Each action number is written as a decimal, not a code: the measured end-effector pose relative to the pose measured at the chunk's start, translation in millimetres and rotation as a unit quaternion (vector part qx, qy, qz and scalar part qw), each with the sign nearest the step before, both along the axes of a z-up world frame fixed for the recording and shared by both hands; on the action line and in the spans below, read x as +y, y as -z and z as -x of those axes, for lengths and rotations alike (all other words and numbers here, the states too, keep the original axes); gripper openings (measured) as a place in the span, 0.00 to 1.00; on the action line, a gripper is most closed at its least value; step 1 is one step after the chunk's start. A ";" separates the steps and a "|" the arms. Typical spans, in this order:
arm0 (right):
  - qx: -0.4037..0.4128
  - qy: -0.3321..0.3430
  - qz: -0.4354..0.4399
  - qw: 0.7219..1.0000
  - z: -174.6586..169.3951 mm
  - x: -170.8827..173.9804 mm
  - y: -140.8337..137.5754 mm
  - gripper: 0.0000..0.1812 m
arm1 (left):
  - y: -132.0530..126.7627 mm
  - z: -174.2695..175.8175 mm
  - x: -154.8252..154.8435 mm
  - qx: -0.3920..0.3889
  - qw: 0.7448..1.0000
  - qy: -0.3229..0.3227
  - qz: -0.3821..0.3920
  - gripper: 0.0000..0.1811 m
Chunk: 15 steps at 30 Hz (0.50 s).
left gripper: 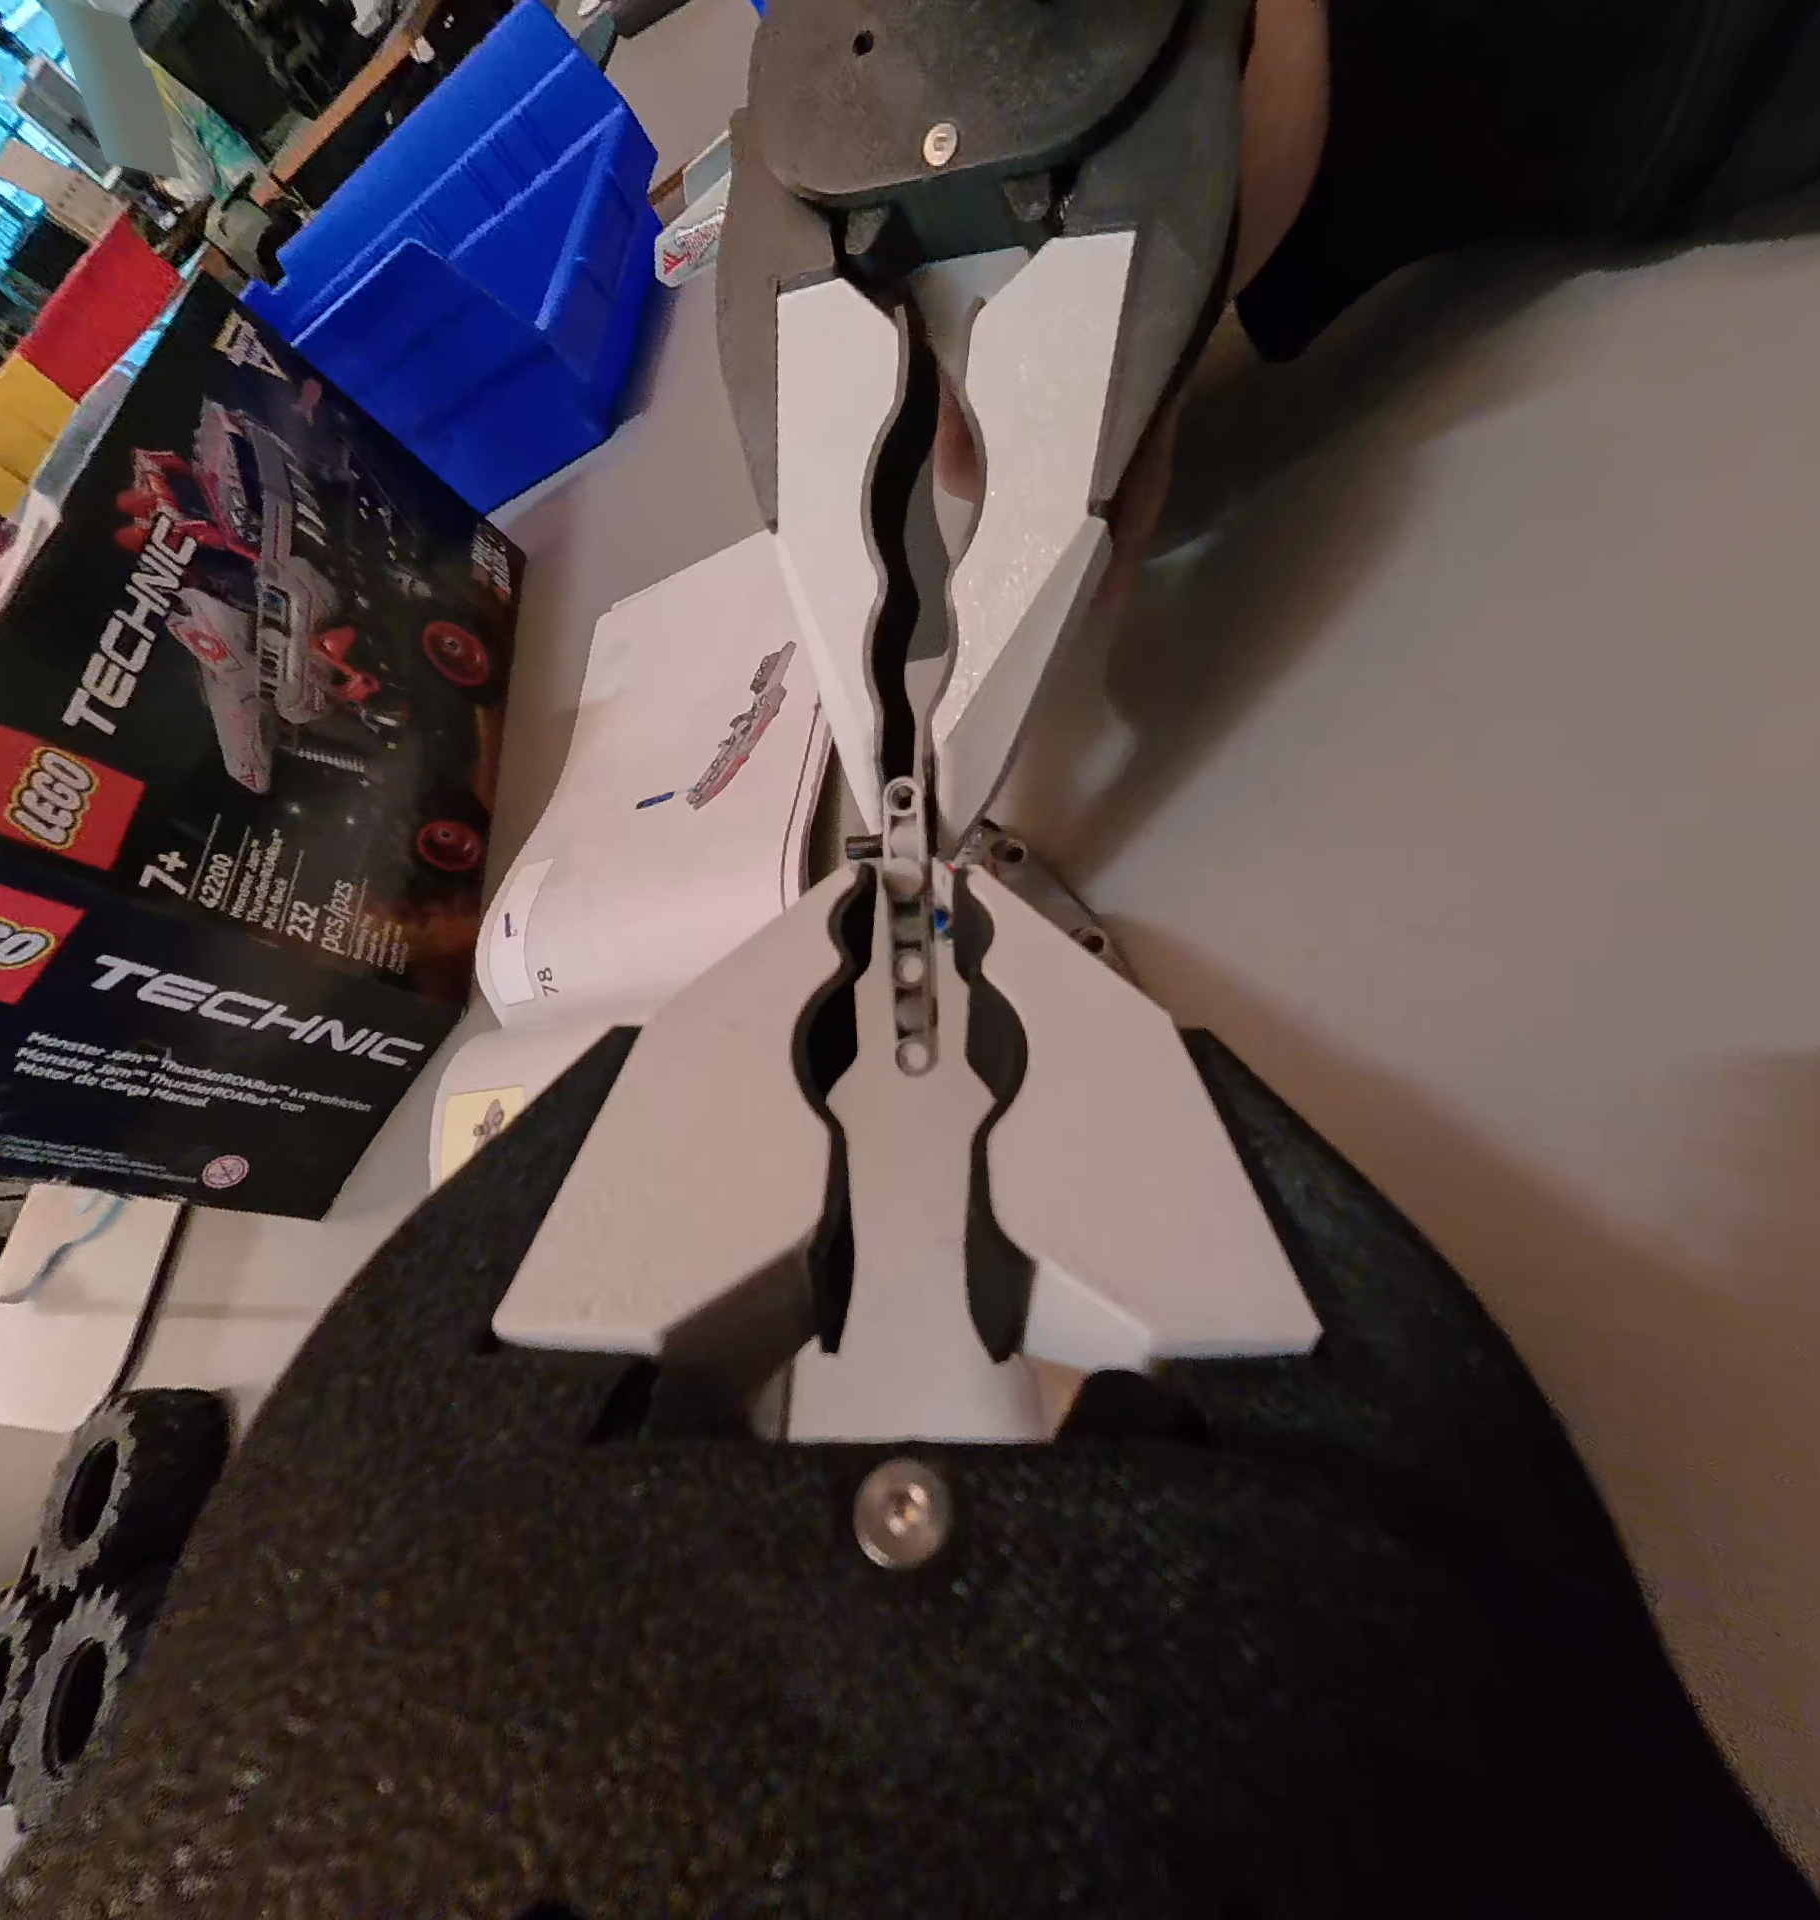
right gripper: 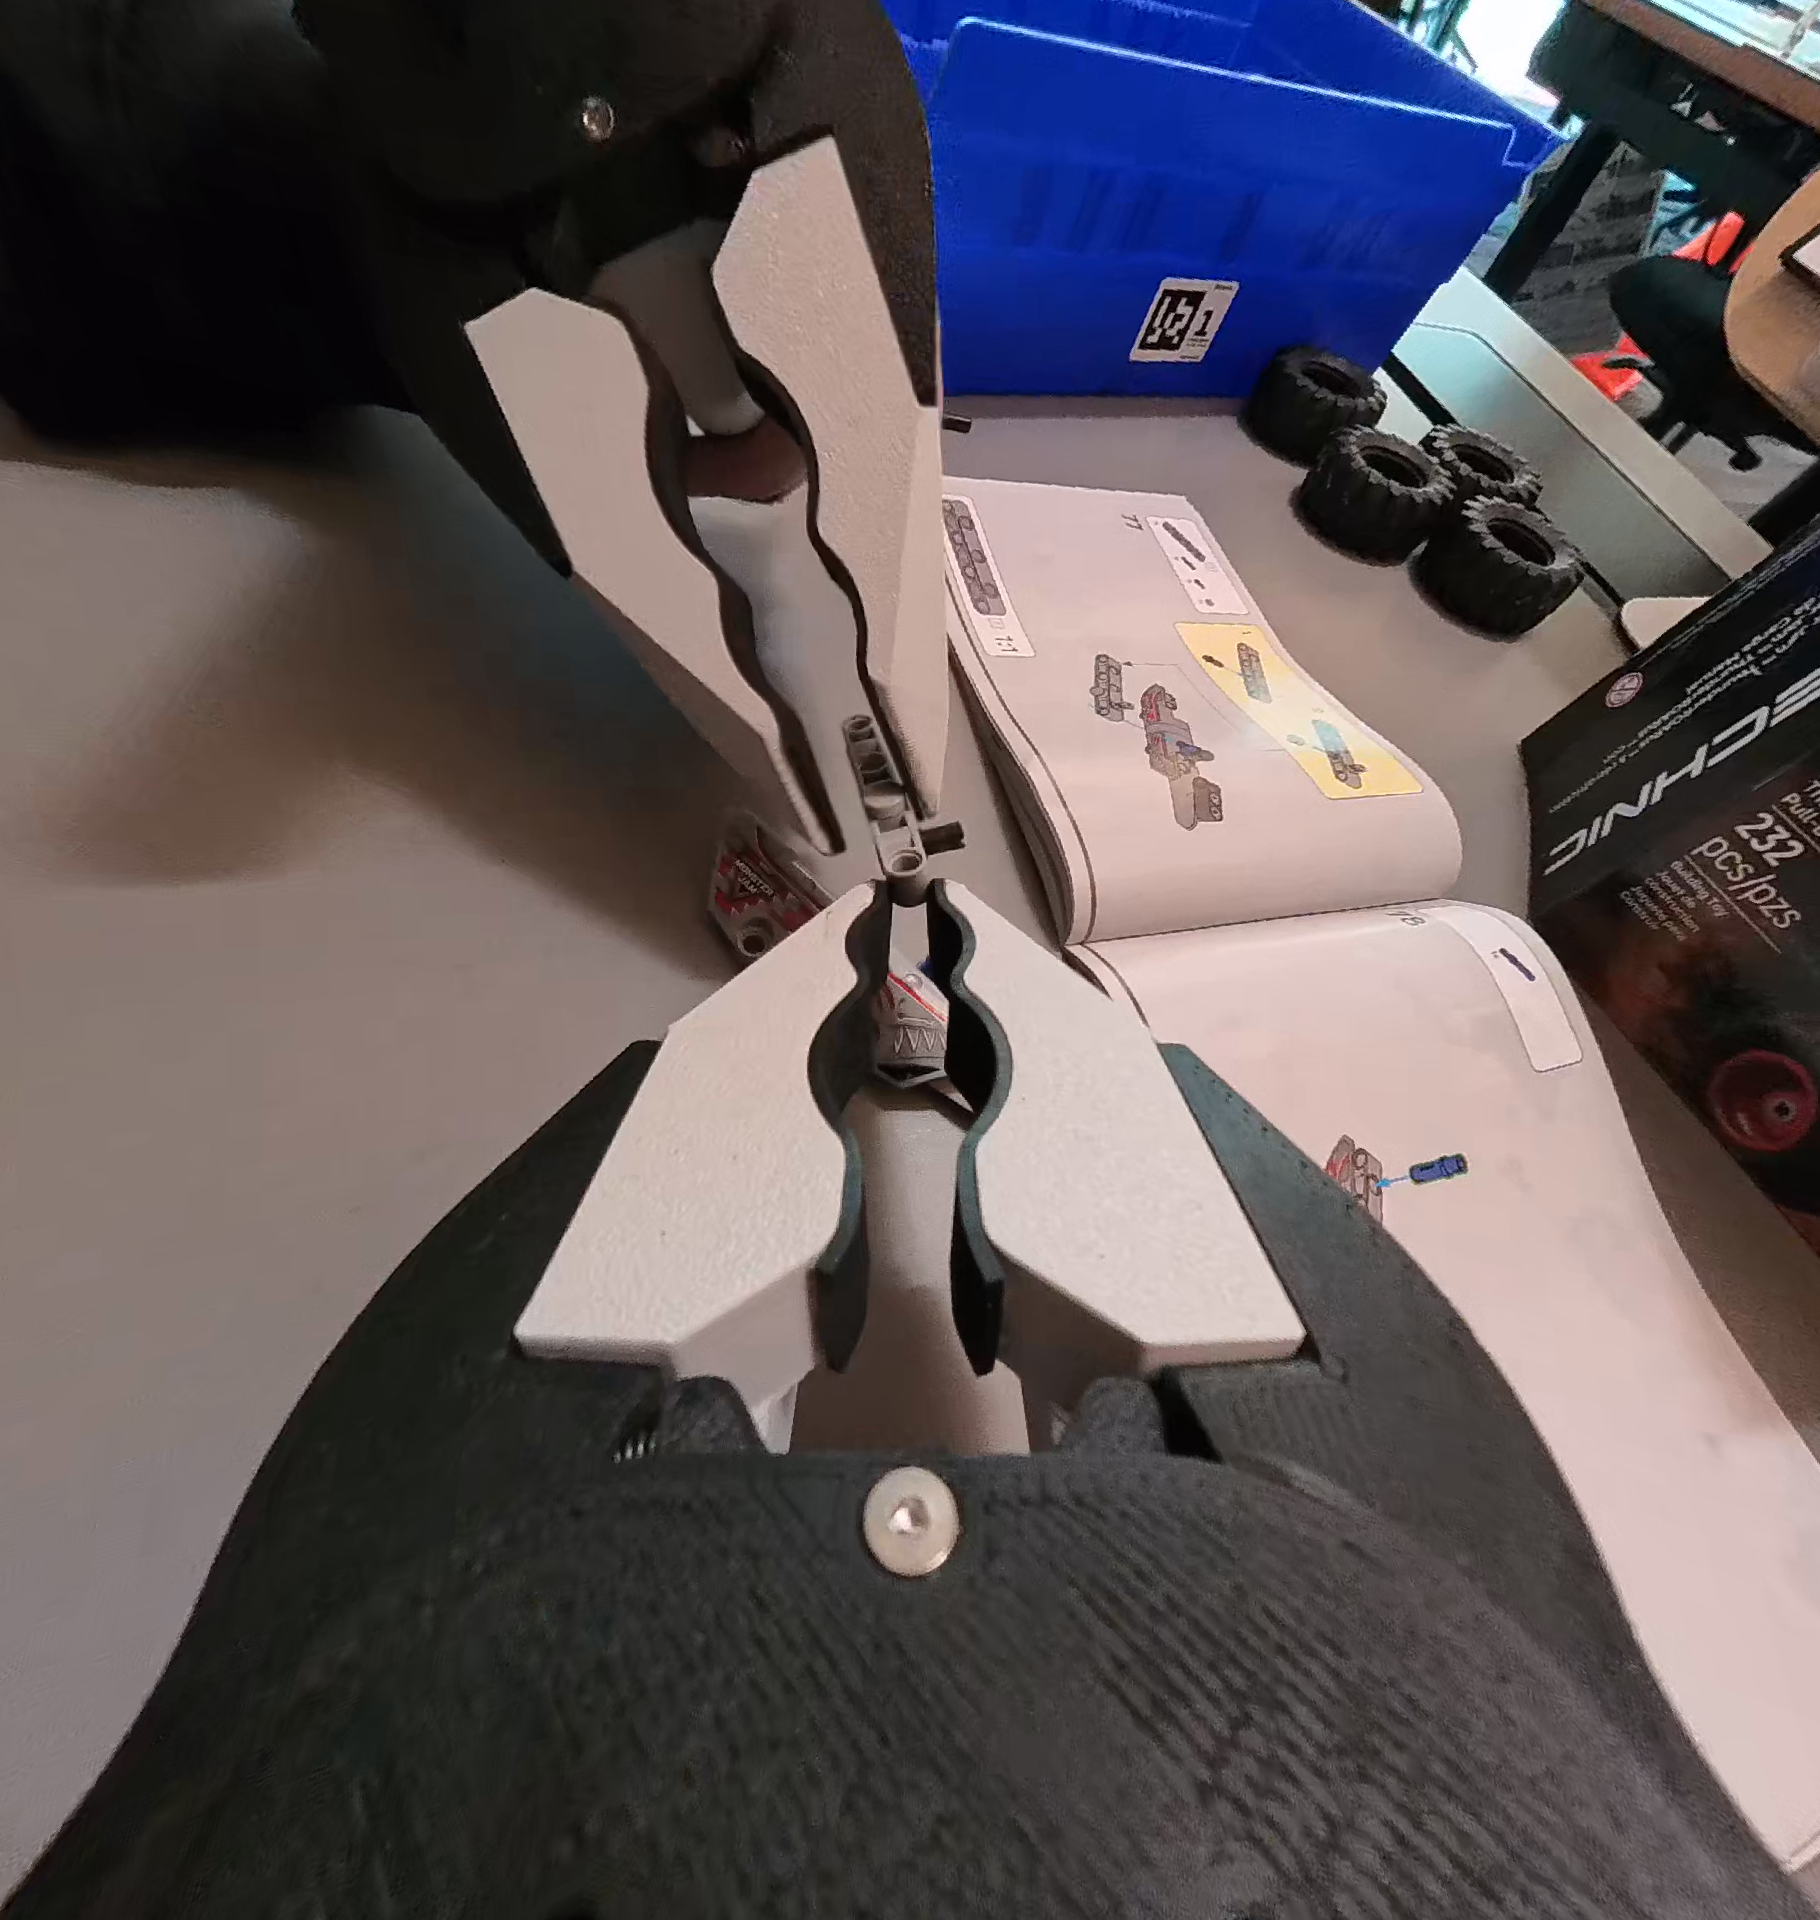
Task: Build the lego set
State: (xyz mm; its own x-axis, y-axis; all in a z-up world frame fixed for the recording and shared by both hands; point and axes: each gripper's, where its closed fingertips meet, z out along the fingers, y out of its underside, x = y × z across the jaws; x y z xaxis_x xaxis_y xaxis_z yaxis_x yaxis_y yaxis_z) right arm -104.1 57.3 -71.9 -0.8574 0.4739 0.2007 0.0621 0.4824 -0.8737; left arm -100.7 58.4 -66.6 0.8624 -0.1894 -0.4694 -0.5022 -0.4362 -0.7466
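My left gripper [left gripper: 911, 888] is shut on a grey Technic beam [left gripper: 908, 977] with a row of holes, held above the table. A short black pin [left gripper: 860, 844] sticks out of the beam's side near its far end. My right gripper [right gripper: 906, 896] faces it tip to tip. It is shut on a small light grey piece [right gripper: 910, 889] that touches the beam's end [right gripper: 899, 860]. The left gripper also shows in the right wrist view [right gripper: 878, 826]. A part-built model with stickers [right gripper: 911, 1023] lies on the table under both grippers.
An open instruction booklet [right gripper: 1197, 727] lies beside the grippers. The black Lego box [left gripper: 210, 727] and a blue bin [right gripper: 1197, 187] stand behind it. Several black tyres [right gripper: 1425, 499] sit near the bin. A person's dark sleeve [left gripper: 1508, 125] is behind the right gripper.
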 end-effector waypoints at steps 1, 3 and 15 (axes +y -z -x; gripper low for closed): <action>-0.002 -0.002 0.003 1.000 -0.5 -0.2 -0.4 0.03 | -0.1 0.8 0.1 0.002 1.000 -0.001 0.000 0.05; -0.005 -0.003 0.004 1.000 -0.9 -0.7 -0.3 0.03 | 0.3 1.1 0.1 0.016 1.000 0.002 0.004 0.03; -0.006 -0.011 -0.022 1.000 -2.5 -3.5 7.1 0.03 | 4.6 -2.3 -4.0 -0.007 0.998 0.017 0.056 0.03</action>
